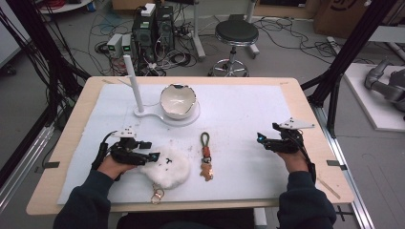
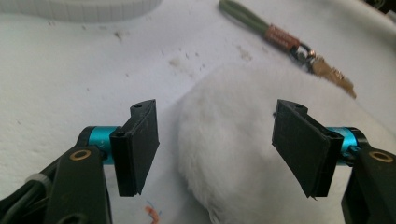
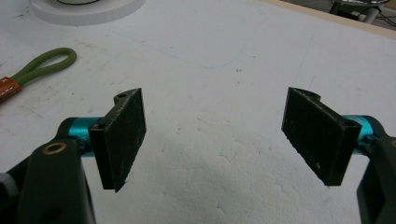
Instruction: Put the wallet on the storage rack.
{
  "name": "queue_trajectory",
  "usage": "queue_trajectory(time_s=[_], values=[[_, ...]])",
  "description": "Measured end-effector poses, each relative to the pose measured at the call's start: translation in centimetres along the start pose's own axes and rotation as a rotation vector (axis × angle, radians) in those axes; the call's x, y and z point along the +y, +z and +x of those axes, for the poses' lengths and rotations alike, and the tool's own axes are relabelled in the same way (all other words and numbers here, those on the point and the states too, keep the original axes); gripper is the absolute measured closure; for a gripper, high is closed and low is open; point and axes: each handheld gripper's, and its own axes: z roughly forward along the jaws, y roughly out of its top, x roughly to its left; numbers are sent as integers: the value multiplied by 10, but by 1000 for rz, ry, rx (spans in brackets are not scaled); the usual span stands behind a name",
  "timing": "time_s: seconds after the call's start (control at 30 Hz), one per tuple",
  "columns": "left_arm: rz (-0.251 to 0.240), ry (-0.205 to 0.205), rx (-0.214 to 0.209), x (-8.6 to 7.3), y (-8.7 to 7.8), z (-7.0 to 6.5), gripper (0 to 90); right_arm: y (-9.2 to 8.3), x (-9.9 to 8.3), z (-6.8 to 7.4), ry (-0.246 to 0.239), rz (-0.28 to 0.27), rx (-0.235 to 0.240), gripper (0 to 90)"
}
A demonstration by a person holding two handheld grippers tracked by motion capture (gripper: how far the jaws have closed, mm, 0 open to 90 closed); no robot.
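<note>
1. One white foam mat (image 1: 239,109) covers the wooden table (image 1: 305,109).
2. One white stand (image 1: 143,112) with an upright post, at 12 o'clock, carries one cracked white bowl (image 1: 177,101).
3. One fluffy white keychain pompom (image 1: 167,167) at 7 o'clock; left gripper (image 2: 215,149) straddles it, jaws apart.
4. One green-looped leather keychain (image 1: 206,155) at 6 o'clock.
5. Right gripper (image 3: 215,140) at 4 o'clock, jaws apart over bare mat.
6. No readable writing.

Fluffy keychain (image 1: 168,171) left of cord keychain (image 1: 206,157); bowl (image 1: 178,101) behind both, apparently on stand (image 1: 143,112).
</note>
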Motion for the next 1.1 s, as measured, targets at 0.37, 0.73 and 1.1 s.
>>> queue_trajectory(time_s=[0.37, 0.73, 1.1], values=[[107, -50, -64, -3, 4, 2, 601, 0, 0, 1, -3, 5, 2, 221], [-216, 65, 34, 19, -22, -7, 775, 9, 5, 14, -1, 0, 72, 226], [-356, 188, 56, 40, -16, -26, 776, 38, 40, 73, -132, -39, 295, 226]])
